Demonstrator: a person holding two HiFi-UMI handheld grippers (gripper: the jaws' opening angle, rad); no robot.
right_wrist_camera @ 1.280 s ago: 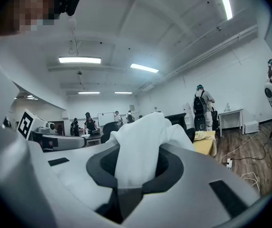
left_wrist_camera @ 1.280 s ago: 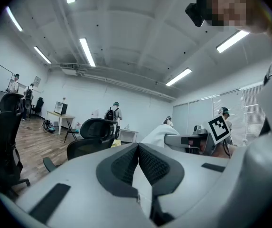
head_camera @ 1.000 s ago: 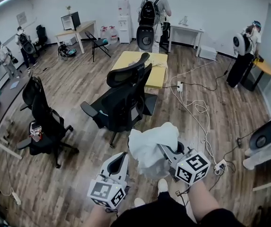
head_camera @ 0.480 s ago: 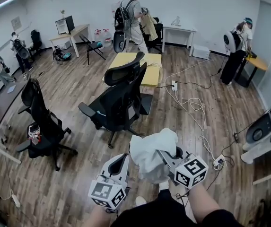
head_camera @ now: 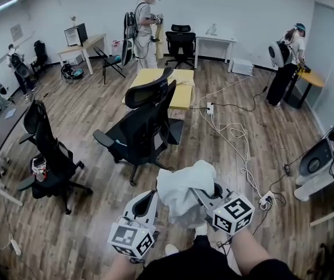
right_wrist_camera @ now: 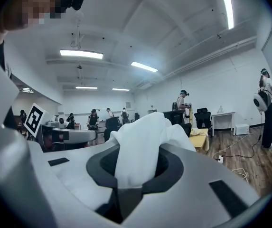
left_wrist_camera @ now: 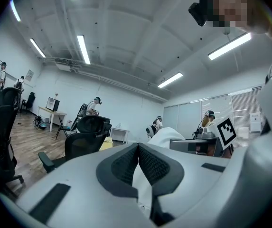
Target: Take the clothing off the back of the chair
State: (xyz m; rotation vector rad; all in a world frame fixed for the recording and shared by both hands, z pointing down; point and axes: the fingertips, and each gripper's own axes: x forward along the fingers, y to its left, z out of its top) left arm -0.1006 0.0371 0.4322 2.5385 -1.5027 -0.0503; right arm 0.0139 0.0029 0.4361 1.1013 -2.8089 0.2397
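Note:
The white clothing [head_camera: 181, 188] hangs bunched in front of me, clamped in my right gripper [head_camera: 197, 193], well clear of the black office chair [head_camera: 146, 124] whose back is bare. In the right gripper view the fabric [right_wrist_camera: 143, 139] fills the gap between the jaws of the right gripper [right_wrist_camera: 138, 164] and spills over them. My left gripper [head_camera: 149, 196] is just left of the cloth, held level. In the left gripper view the left gripper [left_wrist_camera: 138, 148] has its pads met at the tips, and the white clothing [left_wrist_camera: 166, 134] shows beyond them.
A second black chair [head_camera: 47, 156] stands at the left. A yellow table [head_camera: 175, 86] is behind the first chair. Cables [head_camera: 236, 136] and a power strip [head_camera: 266, 200] lie on the wood floor at the right. People stand at the back [head_camera: 143, 22] and far right [head_camera: 286, 57].
Both grippers drew back a little from the chair, the cloth still clamped in the right one. The person at the back walked left, away from the far chair.

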